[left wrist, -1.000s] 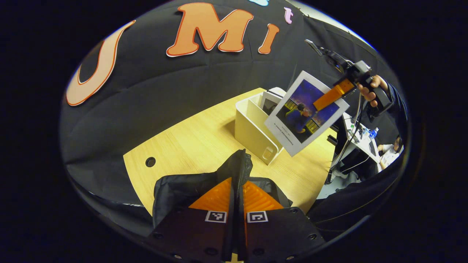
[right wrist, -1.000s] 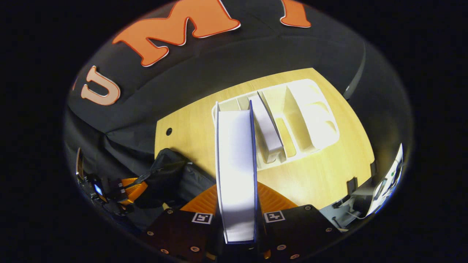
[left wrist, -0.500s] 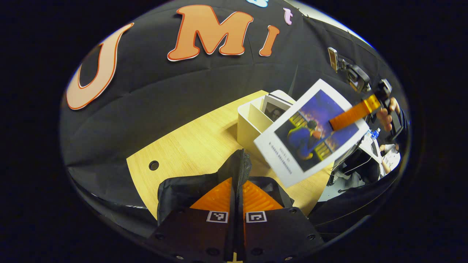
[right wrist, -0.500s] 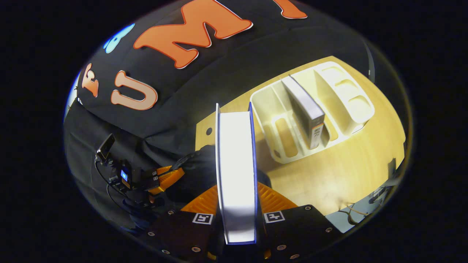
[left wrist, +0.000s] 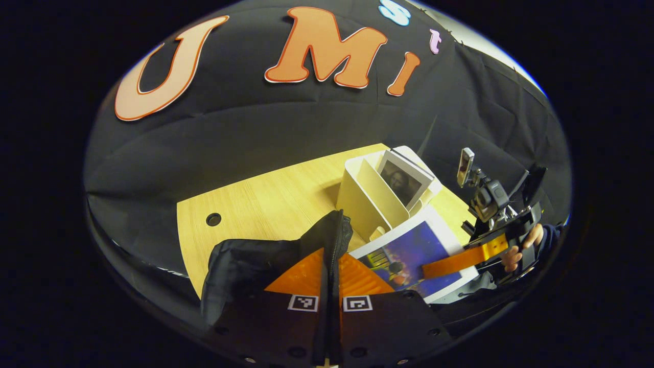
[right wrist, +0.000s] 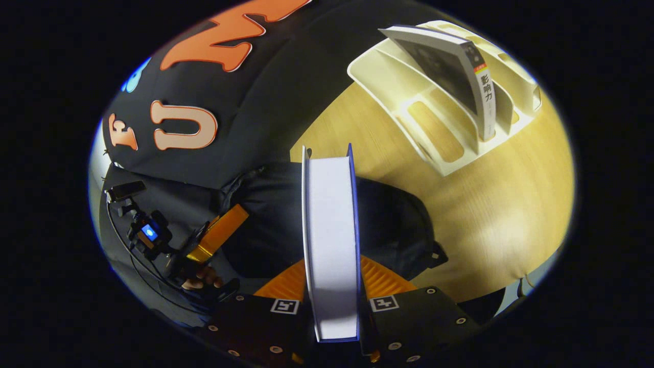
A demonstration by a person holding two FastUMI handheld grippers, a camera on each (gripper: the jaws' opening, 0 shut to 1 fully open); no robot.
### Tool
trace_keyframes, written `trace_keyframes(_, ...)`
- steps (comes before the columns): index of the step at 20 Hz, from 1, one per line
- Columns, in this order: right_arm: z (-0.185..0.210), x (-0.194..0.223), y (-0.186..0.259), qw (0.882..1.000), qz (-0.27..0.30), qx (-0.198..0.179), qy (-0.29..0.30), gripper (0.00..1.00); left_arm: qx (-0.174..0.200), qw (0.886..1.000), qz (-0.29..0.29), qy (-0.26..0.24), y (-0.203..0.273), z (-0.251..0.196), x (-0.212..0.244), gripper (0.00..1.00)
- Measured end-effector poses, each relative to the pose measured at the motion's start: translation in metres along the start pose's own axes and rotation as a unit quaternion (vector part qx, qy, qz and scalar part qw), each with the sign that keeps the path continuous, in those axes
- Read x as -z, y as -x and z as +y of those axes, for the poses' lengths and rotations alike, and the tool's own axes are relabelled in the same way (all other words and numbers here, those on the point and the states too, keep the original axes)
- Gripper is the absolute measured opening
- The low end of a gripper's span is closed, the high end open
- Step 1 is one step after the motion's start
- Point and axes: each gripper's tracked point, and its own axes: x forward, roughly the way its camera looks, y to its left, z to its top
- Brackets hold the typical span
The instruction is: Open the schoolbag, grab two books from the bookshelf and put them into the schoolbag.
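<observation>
The left gripper (left wrist: 331, 278) pinches the black schoolbag's (left wrist: 255, 260) zipper edge, lifting it off the table (left wrist: 265, 197). The right gripper (right wrist: 331, 286) squeezes a book (right wrist: 329, 240) over the bag. Farther back, another book (right wrist: 449, 71) leans in the white bookshelf (right wrist: 409, 102).

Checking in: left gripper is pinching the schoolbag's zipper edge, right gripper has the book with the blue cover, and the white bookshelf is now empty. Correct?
Not quite. The white bookshelf is not empty: one book still stands in it, seen in the left gripper view. The rest holds: the left gripper pinches the schoolbag at its zipper edge, and the right gripper grips the blue-covered book.
</observation>
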Motion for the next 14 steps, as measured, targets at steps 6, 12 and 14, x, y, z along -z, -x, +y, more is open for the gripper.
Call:
trace_keyframes(6, -0.001, -0.002, -0.071, 0.999, -0.007, -0.038, 0.013, 0.35, -0.017, 0.999, -0.007, 0.04, -0.003, -0.007, -0.002, 0.04)
trace_keyframes(12, 0.003, 0.008, -0.118, 0.999, -0.016, -0.041, 0.023, 0.36, -0.024, 0.998, -0.006, 0.052, -0.007, -0.017, -0.002, 0.04)
trace_keyframes(14, -0.003, 0.014, -0.124, 1.0, 0.006, -0.02, 0.011, 0.37, -0.031, 0.998, -0.006, 0.046, -0.008, -0.016, -0.002, 0.04)
